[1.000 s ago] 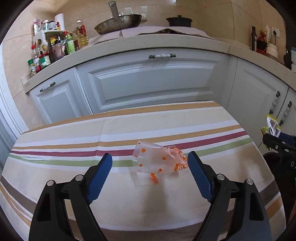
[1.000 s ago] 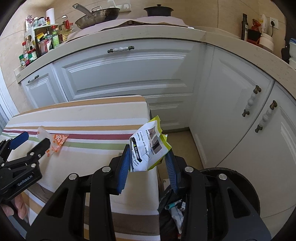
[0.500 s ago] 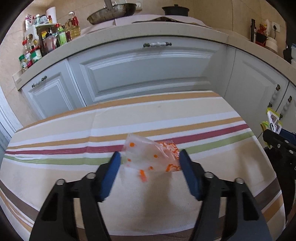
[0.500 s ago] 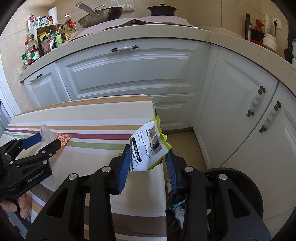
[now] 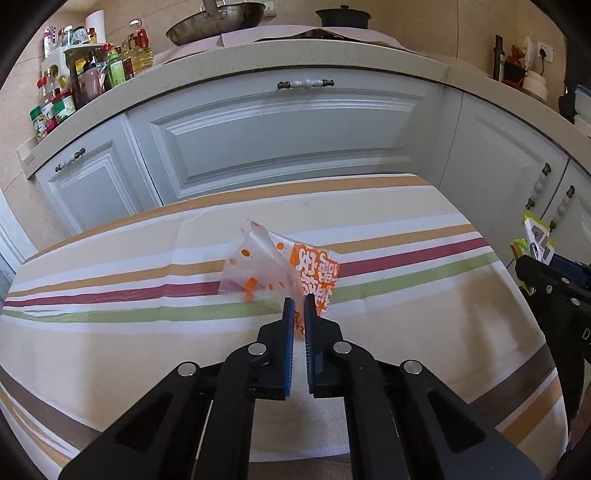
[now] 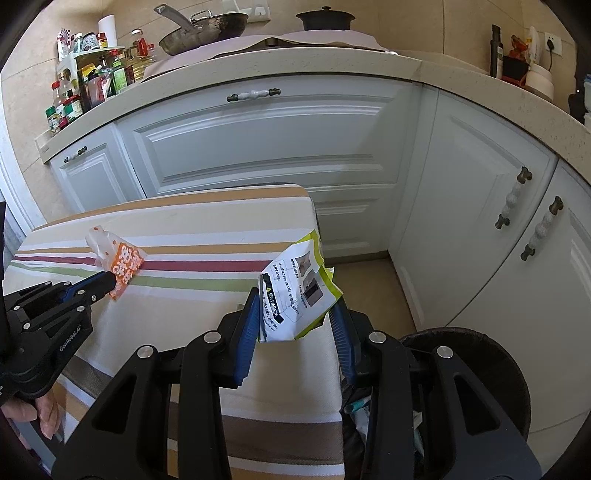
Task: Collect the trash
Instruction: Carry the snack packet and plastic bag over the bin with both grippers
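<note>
A clear plastic wrapper with orange dots and orange print [image 5: 284, 269] stands up off the striped tablecloth [image 5: 147, 332]. My left gripper [image 5: 299, 308] is shut on its near edge, blue pads pinching the film. From the right wrist view the same wrapper [image 6: 118, 260] shows at the left with the left gripper [image 6: 110, 282] clamped on it. My right gripper [image 6: 295, 314] is shut on a crumpled white and green packet [image 6: 295, 291], held over the table's right end, beside a black trash bin [image 6: 480, 354].
White cabinet doors [image 5: 288, 136] and a countertop with a pan [image 6: 203, 29], a pot and bottles [image 5: 74, 85] stand behind the table. The bin at the lower right holds some rubbish. A person's fingers [image 6: 44, 417] grip the left tool's handle.
The left jaws went from wide open around the wrapper to shut on it, and the wrapper now stands up crumpled. The right gripper and its packet have not moved.
</note>
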Tool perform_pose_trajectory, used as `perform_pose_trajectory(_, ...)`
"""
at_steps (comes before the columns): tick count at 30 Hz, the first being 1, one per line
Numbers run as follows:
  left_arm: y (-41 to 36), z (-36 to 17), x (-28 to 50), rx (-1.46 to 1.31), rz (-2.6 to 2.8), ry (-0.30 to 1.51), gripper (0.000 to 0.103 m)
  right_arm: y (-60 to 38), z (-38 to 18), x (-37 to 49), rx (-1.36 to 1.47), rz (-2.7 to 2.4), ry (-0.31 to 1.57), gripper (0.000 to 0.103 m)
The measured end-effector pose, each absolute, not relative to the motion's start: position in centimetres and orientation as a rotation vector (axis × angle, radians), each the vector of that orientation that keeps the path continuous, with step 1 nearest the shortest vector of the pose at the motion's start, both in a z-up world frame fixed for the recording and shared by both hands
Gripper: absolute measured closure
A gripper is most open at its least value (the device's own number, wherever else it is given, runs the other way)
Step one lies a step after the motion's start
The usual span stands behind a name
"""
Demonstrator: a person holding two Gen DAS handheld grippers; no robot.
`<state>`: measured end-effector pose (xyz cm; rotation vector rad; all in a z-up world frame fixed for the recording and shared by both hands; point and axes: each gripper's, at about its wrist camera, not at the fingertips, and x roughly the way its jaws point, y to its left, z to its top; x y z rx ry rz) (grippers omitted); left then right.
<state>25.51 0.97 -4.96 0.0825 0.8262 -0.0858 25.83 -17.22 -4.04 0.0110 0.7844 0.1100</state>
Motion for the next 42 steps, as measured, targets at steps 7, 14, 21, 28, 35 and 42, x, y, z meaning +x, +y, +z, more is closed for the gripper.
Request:
perform_pose_trajectory(7,1.0,-4.6,24.4,0.089,-0.082,0.806,0.098,-17.1,-3.7,25.1,0.022,0.116,0.778,0.067)
perform_pose_trajectory(14,1.3,-3.8,22.7,0.076,-0.065,0.787,0.098,-17.0,-3.3,23.6,0.026,0.125,0.772,0.067)
perform_pose_trajectory(21,1.3,-2.8,20.1,0.059,-0.048,0.767,0.098,-16.6,-2.6,20.9,0.029,0.14,0.758,0.067)
perform_pose_trajectory(28,1.0,-1.8,17.0,0.057,-0.052,0.747,0.098,-16.9,-2.1,17.8,0.034,0.141,0.754,0.067)
perform_pose_trajectory(35,0.4,-1.3,14.1,0.056,-0.067,0.736,0.098,-17.6,-1.5,14.8,0.038,0.13,0.741,0.067)
perform_pose_trajectory(42,-0.6,-0.6,11.9,0.054,-0.092,0.719,0.098,-19.2,-1.2,12.1,0.044,0.101,0.726,0.067)
